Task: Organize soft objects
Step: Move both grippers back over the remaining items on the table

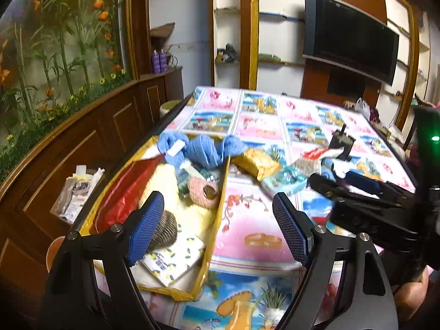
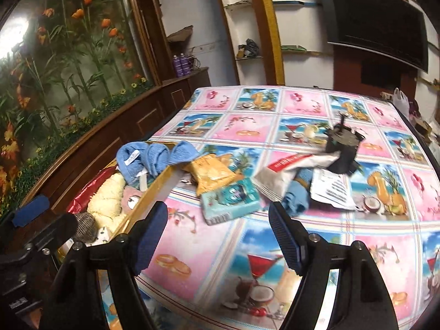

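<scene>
A yellow cardboard box point(image 1: 217, 206) sits at the table's left edge, holding a cream towel point(image 1: 162, 181), a pink knitted roll point(image 1: 203, 192), a grey scrubber point(image 1: 163, 229) and a lemon-print pack point(image 1: 173, 258). A blue cloth point(image 1: 203, 148) drapes over its far rim; it also shows in the right wrist view point(image 2: 154, 156). On the table lie a yellow packet point(image 2: 211, 173), a teal pack point(image 2: 231, 200), a folded blue cloth point(image 2: 295, 198) and a white pouch point(image 2: 286, 170). My left gripper point(image 1: 217, 225) is open over the box's right wall. My right gripper point(image 2: 217, 236) is open and empty, just short of the teal pack.
A black plastic holder point(image 2: 343, 148) stands behind the pouch, with a printed paper point(image 2: 332, 189) beside it. The table carries a pink and blue picture cloth point(image 2: 357, 247). A wooden ledge point(image 1: 82, 148) with small items runs along the left. A TV point(image 1: 349, 35) hangs behind.
</scene>
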Available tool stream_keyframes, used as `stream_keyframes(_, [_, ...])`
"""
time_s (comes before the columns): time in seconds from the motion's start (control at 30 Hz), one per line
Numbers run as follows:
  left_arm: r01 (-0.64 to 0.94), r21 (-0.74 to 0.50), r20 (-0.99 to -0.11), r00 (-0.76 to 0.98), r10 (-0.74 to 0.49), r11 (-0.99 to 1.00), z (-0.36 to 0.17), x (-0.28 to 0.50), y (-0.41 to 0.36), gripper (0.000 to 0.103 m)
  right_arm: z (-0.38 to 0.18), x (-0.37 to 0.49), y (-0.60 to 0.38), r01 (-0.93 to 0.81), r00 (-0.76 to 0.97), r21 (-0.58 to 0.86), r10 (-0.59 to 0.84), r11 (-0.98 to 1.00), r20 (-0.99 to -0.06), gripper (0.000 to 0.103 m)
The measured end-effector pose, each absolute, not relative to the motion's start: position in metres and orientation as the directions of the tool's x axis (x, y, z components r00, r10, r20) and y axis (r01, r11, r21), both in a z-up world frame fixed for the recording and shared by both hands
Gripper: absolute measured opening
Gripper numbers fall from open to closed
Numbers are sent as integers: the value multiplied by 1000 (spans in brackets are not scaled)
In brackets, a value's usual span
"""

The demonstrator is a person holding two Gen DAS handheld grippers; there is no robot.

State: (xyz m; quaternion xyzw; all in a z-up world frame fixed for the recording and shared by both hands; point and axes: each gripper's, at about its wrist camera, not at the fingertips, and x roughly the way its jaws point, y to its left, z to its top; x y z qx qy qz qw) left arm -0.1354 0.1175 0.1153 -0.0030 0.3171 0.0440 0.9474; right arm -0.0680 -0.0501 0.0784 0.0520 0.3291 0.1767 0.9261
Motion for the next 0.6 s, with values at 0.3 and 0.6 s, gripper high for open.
stream_keyframes(0.3, [-94,113,-623,769,144,989,95,-127,103,82,65,-66,-63,-229,770,179,291,957,-568,76])
stream_keyframes(0.6, [-95,120,-666,731,151,988,81,-113,103,82,56,-65,-62,-217,771,146,261,965,-581,76])
